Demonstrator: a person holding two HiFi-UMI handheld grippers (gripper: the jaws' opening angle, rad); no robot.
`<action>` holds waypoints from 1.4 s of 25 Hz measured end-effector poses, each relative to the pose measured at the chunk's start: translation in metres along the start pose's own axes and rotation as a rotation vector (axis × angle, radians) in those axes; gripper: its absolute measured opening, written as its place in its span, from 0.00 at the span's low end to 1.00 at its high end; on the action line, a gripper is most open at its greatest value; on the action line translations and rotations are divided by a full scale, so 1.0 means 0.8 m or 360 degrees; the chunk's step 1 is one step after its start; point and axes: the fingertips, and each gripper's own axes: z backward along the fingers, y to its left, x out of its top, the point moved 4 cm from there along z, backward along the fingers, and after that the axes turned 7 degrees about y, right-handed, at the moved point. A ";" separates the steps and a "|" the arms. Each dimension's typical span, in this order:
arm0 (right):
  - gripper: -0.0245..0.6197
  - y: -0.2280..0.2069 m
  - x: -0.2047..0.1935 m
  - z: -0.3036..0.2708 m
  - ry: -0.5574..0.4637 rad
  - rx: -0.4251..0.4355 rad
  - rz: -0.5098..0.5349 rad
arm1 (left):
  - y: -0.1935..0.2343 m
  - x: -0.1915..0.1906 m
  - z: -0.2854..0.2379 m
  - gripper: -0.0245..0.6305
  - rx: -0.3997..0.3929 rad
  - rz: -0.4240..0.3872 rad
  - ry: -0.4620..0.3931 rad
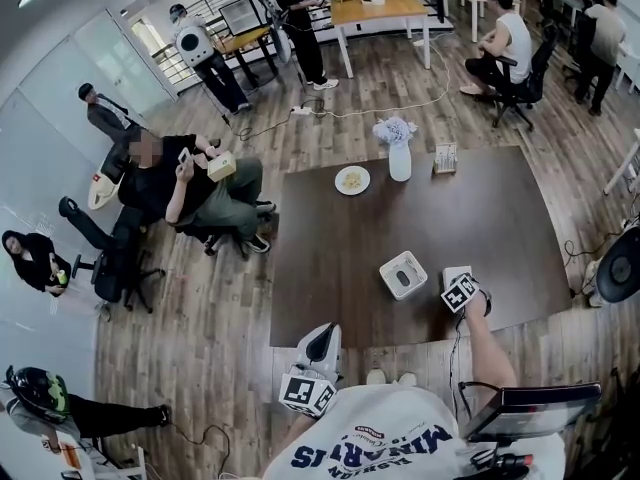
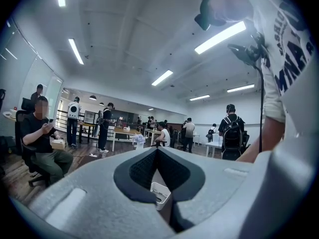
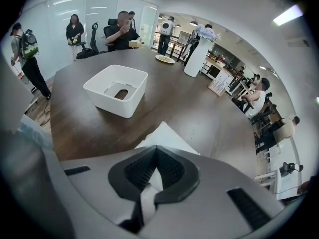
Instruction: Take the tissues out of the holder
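Observation:
The white tissue holder [image 1: 403, 274] stands open-topped on the brown table [image 1: 500, 218], near its front edge. In the right gripper view the holder [image 3: 115, 90] looks empty, with a cut-out in its floor. Just to its right lies a white pack of tissues [image 1: 452, 270], resting on the table outside the holder. My right gripper [image 1: 458, 282] is shut on that pack; the tissues [image 3: 167, 136] stick out past the closed jaws [image 3: 156, 148] and white material shows between the pads. My left gripper [image 1: 322, 340] hangs off the table's front edge near my body, its jaws [image 2: 157, 150] shut on nothing.
At the table's far side stand a white vase of flowers [image 1: 399, 153], a small plate [image 1: 352, 180] and a card stand [image 1: 446, 158]. A seated person [image 1: 190, 188] is left of the table, and others sit or stand farther back. Cables lie on the wooden floor.

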 end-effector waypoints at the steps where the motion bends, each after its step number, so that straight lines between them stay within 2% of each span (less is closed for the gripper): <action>1: 0.05 0.000 -0.001 0.000 -0.0005 -0.0001 -0.0002 | -0.001 0.000 0.000 0.04 -0.0002 0.0001 0.0001; 7: 0.10 -0.002 0.002 0.011 -0.0007 -0.0023 0.0026 | 0.004 0.000 0.003 0.04 0.0013 0.0000 0.0023; 10: 0.13 -0.013 0.011 0.041 -0.0122 -0.0035 -0.0061 | 0.007 0.002 0.003 0.04 0.0017 -0.0003 0.0021; 13: 0.13 -0.027 0.029 0.097 -0.0396 -0.0041 -0.0201 | 0.007 0.005 -0.001 0.04 0.0016 -0.0010 0.0009; 16: 0.12 -0.023 0.061 0.185 -0.0828 0.0009 -0.0302 | 0.007 0.006 -0.005 0.04 0.0002 -0.0017 -0.0001; 19: 0.07 -0.007 0.089 0.289 -0.1231 0.0063 -0.0343 | 0.003 0.009 -0.010 0.04 -0.0027 -0.0027 -0.0015; 23: 0.05 0.025 0.103 0.391 -0.1547 0.0088 -0.0345 | -0.008 0.018 -0.012 0.04 -0.0087 -0.0046 -0.0036; 26: 0.05 0.048 0.105 0.432 -0.1651 0.0113 -0.0334 | -0.016 0.024 -0.011 0.04 -0.0126 -0.0065 -0.0050; 31: 0.05 0.078 0.101 0.470 -0.1724 0.0124 -0.0326 | -0.022 0.033 -0.013 0.04 -0.0195 -0.0089 -0.0071; 35: 0.05 0.103 0.099 0.494 -0.1787 0.0200 -0.0338 | -0.027 0.038 -0.011 0.04 -0.0234 -0.0114 -0.0082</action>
